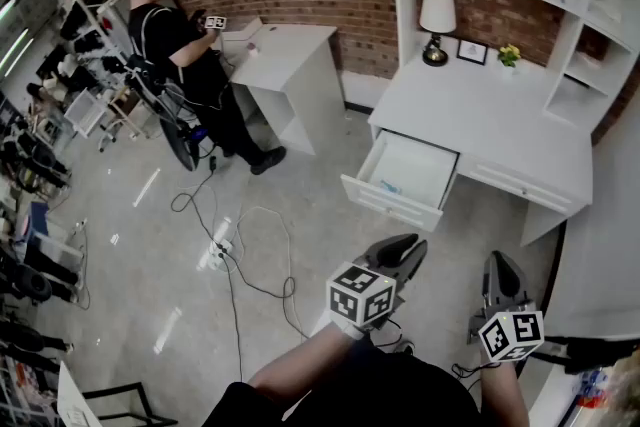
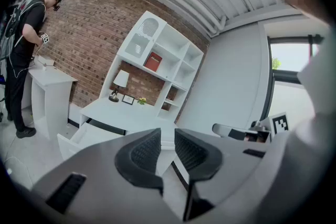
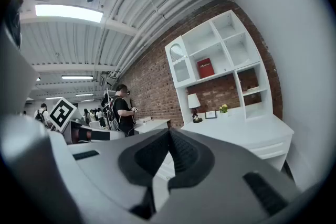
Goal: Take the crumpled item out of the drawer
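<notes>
Grey moulded left gripper (image 2: 167, 135) and right gripper (image 3: 169, 134), black ribbed pads (image 2: 145, 150) lining the jaws, white marker cube (image 1: 362, 295) with black squares behind each, dark top (image 1: 345, 397)

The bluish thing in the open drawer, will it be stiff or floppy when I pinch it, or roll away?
Probably light and soft: the bluish thing shows only as a small, thin, irregular patch lying in the drawer. It likely squashes under a pinch rather than rolling, since nothing round shows. It is too small here to be sure.
</notes>
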